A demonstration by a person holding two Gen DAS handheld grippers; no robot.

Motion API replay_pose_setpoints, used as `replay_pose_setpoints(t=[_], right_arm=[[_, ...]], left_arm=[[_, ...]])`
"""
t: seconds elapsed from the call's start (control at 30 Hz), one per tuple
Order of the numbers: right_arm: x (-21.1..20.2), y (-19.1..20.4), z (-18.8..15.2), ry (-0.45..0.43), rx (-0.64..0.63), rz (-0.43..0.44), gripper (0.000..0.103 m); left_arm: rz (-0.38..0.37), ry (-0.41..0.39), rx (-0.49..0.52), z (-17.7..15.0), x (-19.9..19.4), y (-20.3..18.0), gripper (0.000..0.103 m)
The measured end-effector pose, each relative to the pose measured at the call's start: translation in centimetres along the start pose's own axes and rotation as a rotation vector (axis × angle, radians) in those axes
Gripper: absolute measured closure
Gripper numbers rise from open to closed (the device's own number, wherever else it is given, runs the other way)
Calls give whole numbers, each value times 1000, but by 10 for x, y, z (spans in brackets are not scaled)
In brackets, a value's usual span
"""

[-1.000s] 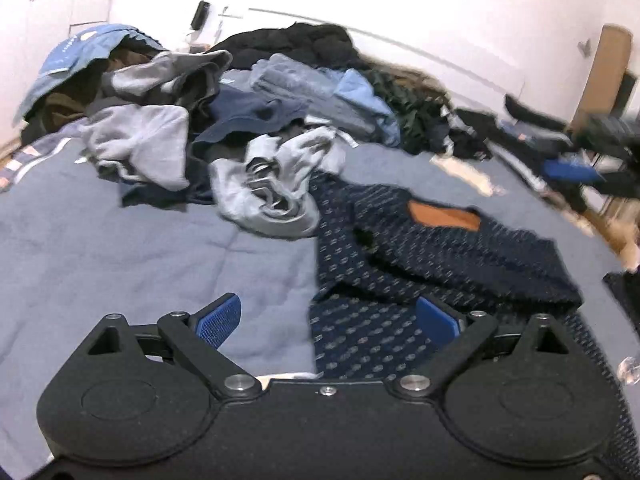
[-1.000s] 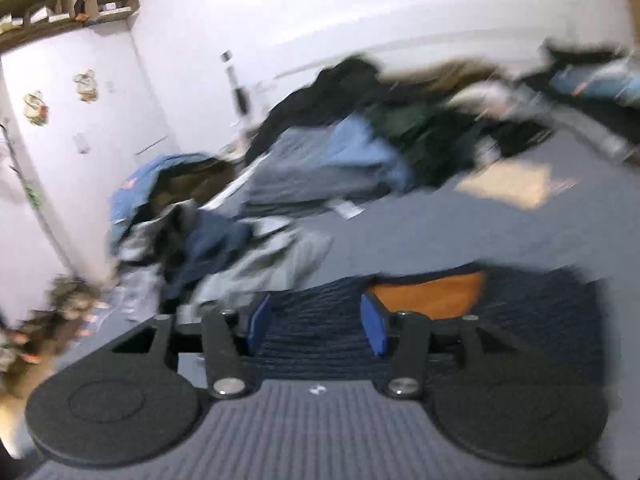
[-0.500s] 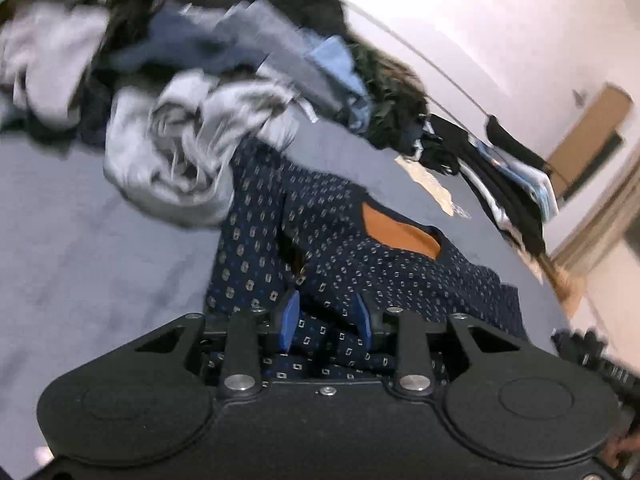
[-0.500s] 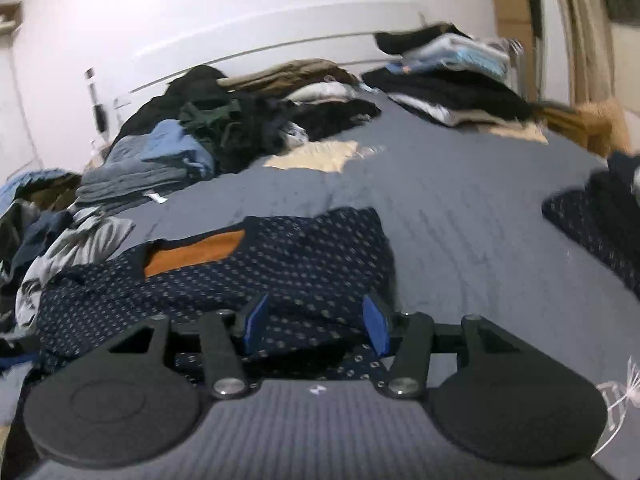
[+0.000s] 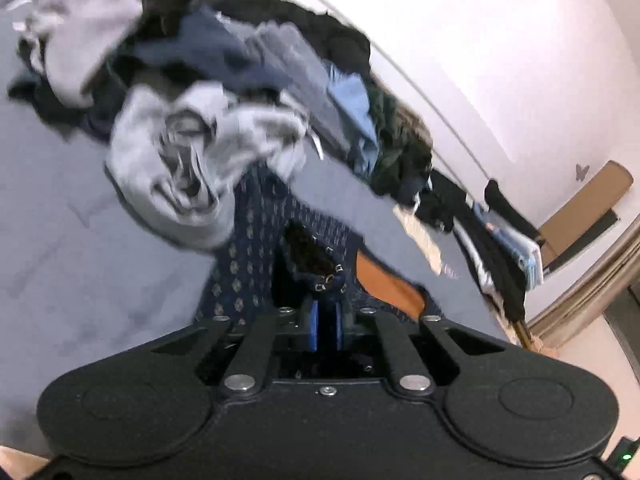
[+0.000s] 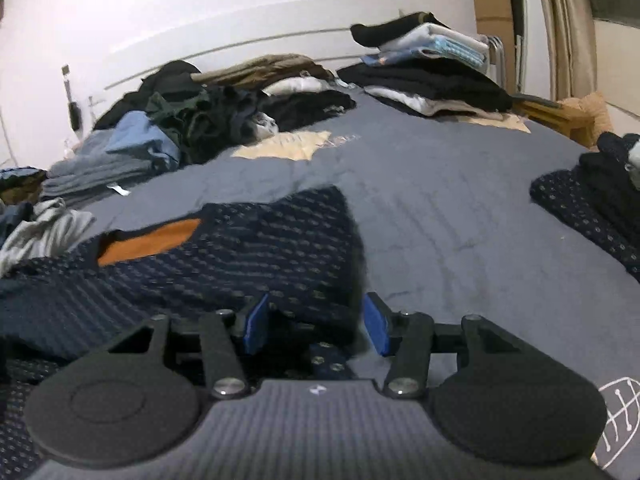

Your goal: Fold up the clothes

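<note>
Closing over the last moments, left tongs (image 5: pixel 326 326) are now pinching the navy patterned garment's (image 6: pixel 256 256) edge on the bed (image 6: pixel 460 208); right tongs (image 6: pixel 316 324) are spread, straddling its corner. Lifting one-handed risks bunching.

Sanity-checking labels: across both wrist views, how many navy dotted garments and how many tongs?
Navy dotted garments: 2, the orange-lined garment and the far-right garment.
Tongs: 2, the left tongs, jaws just closed, shut on the orange-lined garment; the right tongs open astride its edge.
Total: 4
</note>
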State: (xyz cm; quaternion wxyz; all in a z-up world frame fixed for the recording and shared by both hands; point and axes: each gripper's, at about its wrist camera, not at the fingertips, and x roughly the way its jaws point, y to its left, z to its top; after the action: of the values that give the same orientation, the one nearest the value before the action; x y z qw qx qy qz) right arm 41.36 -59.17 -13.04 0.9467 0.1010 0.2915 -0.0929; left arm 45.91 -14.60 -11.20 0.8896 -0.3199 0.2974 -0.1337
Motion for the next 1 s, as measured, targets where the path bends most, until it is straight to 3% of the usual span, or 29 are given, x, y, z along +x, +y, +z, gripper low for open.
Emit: replay_pose_setpoints(t=[0.03,0.1,0.23,0.3,0.37,0.4,0.5,0.57,0.63,0.77,0.87,1.0], right_arm=[[2,-2,-1,8,3,-5,52],[5,-3,-3,35,-6,-19,52],[9,-5,-7,63,-14,-36,52],[11,-6,-8,68,-16,-43,52],[13,-7,-9,73,-18,-48,52],[13,-6,-10,76,-19,-49,52],[14,-6,-11,82,-20,-49,52],[14,-7,-12,84,-17,-49,52],[15,-7,-12,87,-13,-44,52],[16,-8,-12,91,-13,-37,52],[19,-8,-13,97,-17,-36,52],[23,-11,-16,110,-10,-46,52]], left_arm=[[14,-1,18,3,-3,0,96],[67,96,53,6,8,5,93],[113,97,151,13,-3,8,79],[123,30,193,24,-15,4,50],[82,24,226,38,-15,-4,44],[44,46,249,46,-10,-10,44],[16,73,456,55,17,-35,45],[25,137,611,57,41,-46,45],[16,177,702,60,58,-48,45],[15,277,870,47,80,-47,58],[11,321,940,40,85,-44,83],[26,292,930,42,87,-41,90]])
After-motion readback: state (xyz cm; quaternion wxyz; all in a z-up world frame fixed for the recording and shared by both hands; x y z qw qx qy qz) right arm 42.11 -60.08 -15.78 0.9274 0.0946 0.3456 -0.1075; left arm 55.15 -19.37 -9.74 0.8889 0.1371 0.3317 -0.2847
